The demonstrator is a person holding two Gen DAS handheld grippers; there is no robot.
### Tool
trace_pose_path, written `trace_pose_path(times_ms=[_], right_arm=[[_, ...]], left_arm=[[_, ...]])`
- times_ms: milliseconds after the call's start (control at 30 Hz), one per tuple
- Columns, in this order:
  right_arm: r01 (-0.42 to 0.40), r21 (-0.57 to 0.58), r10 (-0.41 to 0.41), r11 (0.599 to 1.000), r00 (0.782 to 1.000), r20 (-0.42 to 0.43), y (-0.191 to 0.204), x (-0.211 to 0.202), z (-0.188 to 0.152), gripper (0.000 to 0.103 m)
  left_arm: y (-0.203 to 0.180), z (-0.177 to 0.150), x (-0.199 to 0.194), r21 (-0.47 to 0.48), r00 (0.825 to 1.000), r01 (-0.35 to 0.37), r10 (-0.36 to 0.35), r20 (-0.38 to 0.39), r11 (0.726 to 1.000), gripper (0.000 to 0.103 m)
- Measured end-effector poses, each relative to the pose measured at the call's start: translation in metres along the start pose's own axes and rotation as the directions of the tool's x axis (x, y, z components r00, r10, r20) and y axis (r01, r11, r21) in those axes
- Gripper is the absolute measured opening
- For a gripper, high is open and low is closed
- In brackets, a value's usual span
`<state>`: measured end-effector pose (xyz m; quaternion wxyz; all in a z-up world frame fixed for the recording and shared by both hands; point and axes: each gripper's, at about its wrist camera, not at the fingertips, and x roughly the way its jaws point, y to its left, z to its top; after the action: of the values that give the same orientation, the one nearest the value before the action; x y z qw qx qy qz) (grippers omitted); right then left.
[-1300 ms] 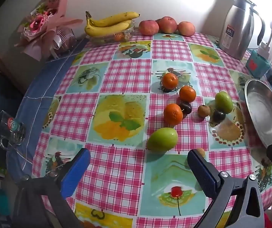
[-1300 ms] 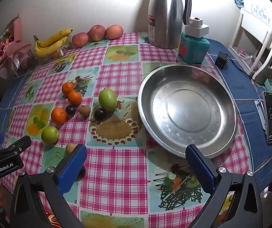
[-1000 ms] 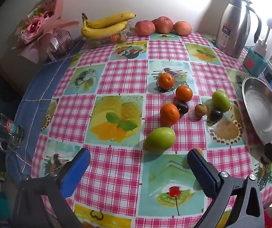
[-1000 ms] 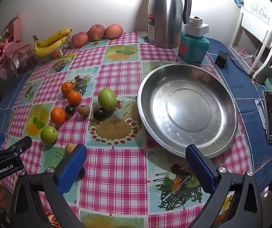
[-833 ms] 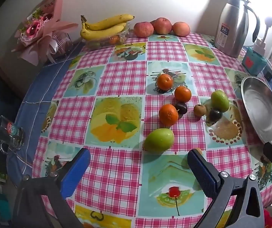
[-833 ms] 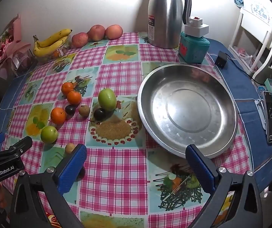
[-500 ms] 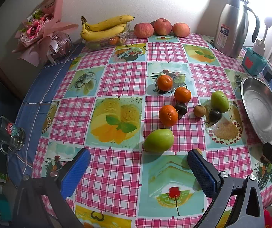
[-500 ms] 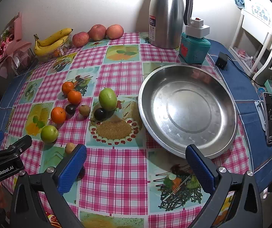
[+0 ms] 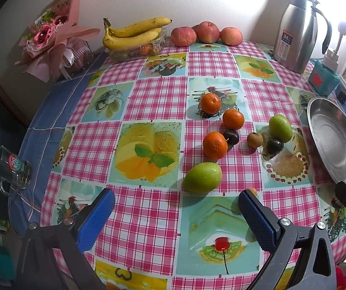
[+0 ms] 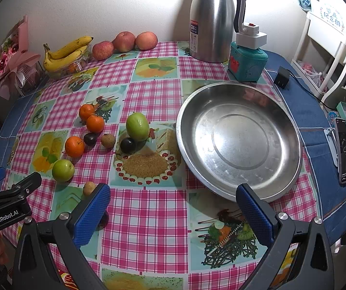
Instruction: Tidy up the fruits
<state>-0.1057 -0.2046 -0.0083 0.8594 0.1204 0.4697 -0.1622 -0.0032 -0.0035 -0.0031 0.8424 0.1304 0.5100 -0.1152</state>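
Fruit and kitchenware crowd a round desk (image 10: 156,207) under a pink-checked cloth.

Three oranges (image 9: 214,145), two green fruits (image 9: 202,177), dark plums (image 10: 127,145) and small brown fruits (image 10: 107,140) lie loose beside an empty steel basin (image 10: 239,140); bananas (image 9: 134,33), apples (image 9: 207,32), a steel jug (image 10: 211,19) and a bouquet (image 9: 52,36) line the wall side.
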Motion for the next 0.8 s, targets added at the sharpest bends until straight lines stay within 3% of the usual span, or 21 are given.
trace_pose_path(times_ms=[800], right_arm=[[0.000,-0.001,0.000,1.000,1.000,0.000,0.0003,-0.0002,0.0001,0.103]], left_arm=[[0.0000,-0.0035,0.0034,-0.002,1.000,-0.001,0.001,-0.006,1.000,0.103]])
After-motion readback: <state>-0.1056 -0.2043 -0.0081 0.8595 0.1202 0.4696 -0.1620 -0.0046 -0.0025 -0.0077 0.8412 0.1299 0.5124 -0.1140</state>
